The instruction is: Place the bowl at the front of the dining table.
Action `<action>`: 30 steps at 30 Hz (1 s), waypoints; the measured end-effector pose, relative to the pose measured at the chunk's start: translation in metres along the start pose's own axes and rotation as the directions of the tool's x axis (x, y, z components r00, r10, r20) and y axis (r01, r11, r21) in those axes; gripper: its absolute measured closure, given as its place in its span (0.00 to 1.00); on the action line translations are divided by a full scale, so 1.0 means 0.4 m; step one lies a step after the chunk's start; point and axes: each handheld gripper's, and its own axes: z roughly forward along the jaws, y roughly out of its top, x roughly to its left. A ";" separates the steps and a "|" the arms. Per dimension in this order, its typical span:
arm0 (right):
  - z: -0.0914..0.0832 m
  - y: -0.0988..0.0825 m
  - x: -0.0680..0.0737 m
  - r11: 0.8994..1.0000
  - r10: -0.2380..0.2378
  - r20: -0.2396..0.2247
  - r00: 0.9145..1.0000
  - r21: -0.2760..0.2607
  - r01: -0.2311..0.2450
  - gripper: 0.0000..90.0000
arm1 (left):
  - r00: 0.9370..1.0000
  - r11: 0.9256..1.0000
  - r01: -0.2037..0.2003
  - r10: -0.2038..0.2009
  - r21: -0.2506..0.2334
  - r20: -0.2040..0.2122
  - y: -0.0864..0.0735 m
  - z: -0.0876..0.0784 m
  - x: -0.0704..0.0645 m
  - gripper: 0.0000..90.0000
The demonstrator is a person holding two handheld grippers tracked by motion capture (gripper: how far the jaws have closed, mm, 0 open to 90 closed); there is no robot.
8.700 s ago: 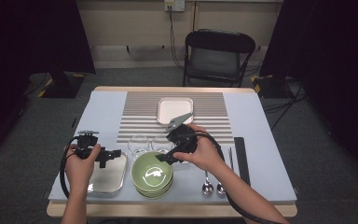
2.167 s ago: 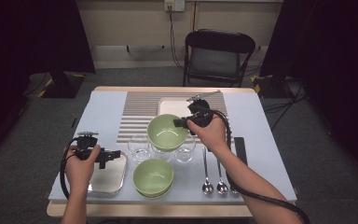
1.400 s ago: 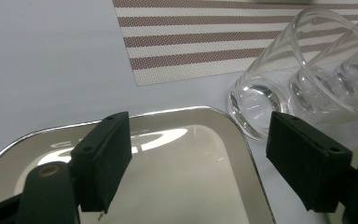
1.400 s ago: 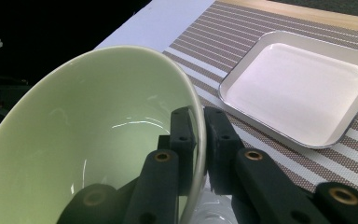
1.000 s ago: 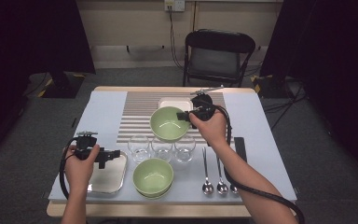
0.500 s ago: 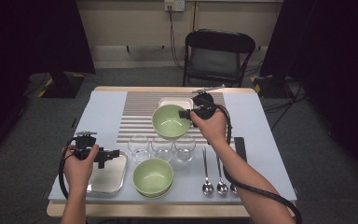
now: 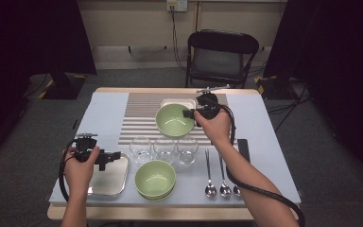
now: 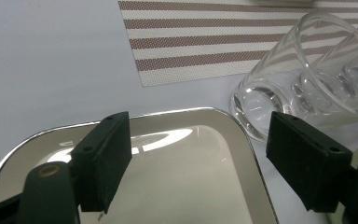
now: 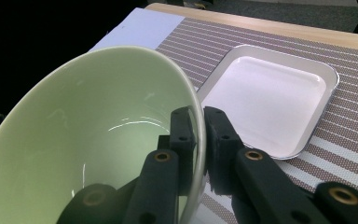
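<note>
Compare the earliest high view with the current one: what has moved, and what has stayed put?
The right gripper has taken the top green bowl off the stack by its rim and carried it away from the person, toward the white tray. The lower green bowl stays in place. The left gripper, open over the metal tray, the glasses and the spoons have not moved.

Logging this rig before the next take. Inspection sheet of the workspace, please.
Surface: table with a striped mat.
Job's things: green bowl held by its rim over the mat; second green bowl near the front edge.
Clutter: white tray, steel tray, three glasses, three spoons.
Grippers: right gripper shut on the held bowl; left gripper open above the steel tray.
Cables: one trails from each gripper.
Surroundings: folding chair, dark curtains.
</note>
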 end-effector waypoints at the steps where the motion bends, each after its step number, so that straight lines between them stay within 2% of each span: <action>1: 0.001 0.000 -0.001 1.000 0.000 -0.002 1.000 0.000 0.000 0.92 | 1.000 1.000 -0.003 0.003 0.001 0.000 0.000 0.000 0.001 0.25; 25: 0.021 0.005 -0.026 1.000 0.026 0.012 1.000 -0.015 -0.026 0.92 | 1.000 1.000 0.001 -0.001 -0.003 -0.001 -0.001 -0.005 0.003 0.25; 30: 0.023 0.007 -0.029 1.000 0.018 0.023 1.000 -0.013 -0.018 0.92 | 1.000 1.000 -0.001 0.001 -0.007 -0.004 -0.001 -0.005 0.003 0.25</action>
